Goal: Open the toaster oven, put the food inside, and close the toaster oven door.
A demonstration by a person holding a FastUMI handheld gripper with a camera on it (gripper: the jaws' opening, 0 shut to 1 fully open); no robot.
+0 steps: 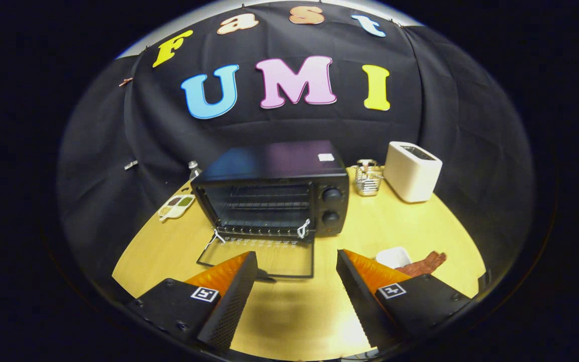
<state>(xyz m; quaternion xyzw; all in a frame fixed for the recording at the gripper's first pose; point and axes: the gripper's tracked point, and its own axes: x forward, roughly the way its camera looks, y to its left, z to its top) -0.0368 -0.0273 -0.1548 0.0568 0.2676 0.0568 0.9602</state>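
Gripper view: oven door [264, 259] is down, our jaws gape empty; we swing right, straddle the food [422, 264] squarely.

My count on counter [420, 221]: one toaster oven [274, 193], door [259, 259] down, two knobs [331, 195]; one white toaster [411, 171]; one wire basket [368, 180]; one small white dish [393, 257]; one reddish food piece [427, 263]; one sectioned tray [177, 206]. My gripper [297, 261]: two jaws, spread apart, nothing between.
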